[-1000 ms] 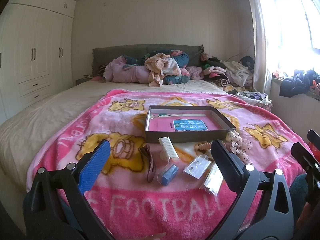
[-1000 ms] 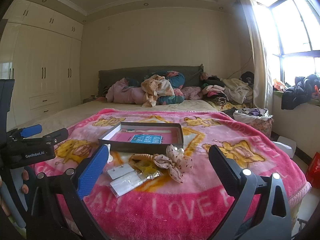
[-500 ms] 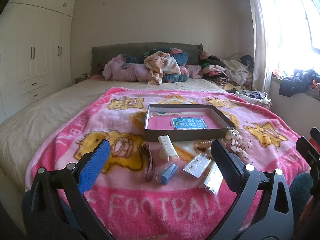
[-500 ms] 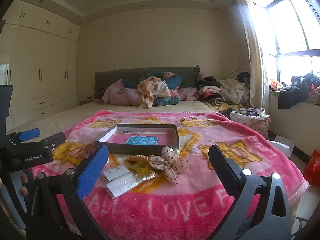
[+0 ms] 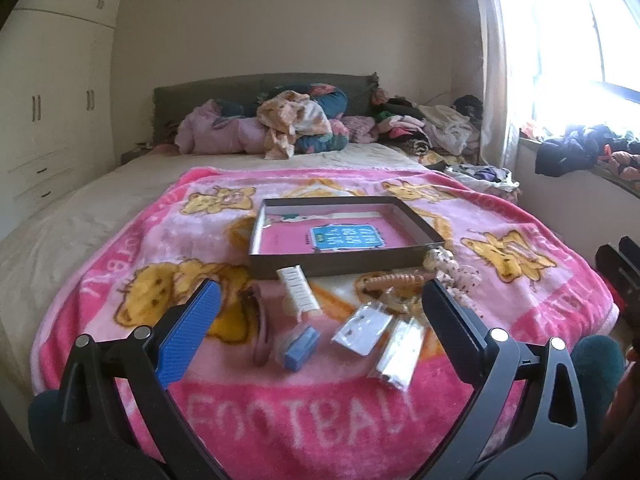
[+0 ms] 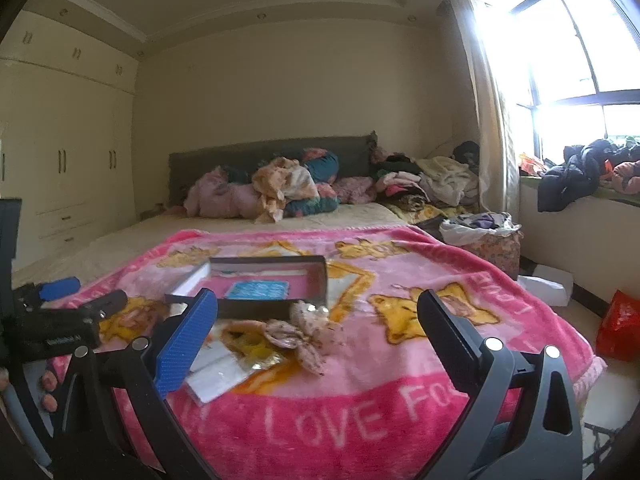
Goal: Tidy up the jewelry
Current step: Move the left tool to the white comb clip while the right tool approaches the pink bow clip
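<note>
A shallow dark box (image 5: 348, 264) with a pink floor and a blue card (image 5: 346, 237) lies on the pink blanket (image 5: 312, 424). In front of it lie a white tube (image 5: 299, 294), a brown hair clip (image 5: 261, 330), a small blue case (image 5: 301, 349), two clear packets (image 5: 363, 323) (image 5: 400, 354), a beige spiral band (image 5: 390, 282) and a dotted fabric bow (image 5: 452, 268). My left gripper (image 5: 320, 300) hovers open over these items, holding nothing. My right gripper (image 6: 318, 308) is open and empty above the bow (image 6: 304, 334), near the box (image 6: 256, 308).
Piled clothes and bedding (image 5: 304, 128) lie at the headboard. White wardrobes (image 5: 48, 120) line the left wall. A bright window (image 6: 560, 60) and a sill with clothes are on the right. A red bag (image 6: 620, 330) and a white box (image 6: 548, 290) sit on the floor.
Both cameras have dropped slightly and drifted; the items sit a little higher in view. Nothing on the blanket has moved and both grippers stay open.
</note>
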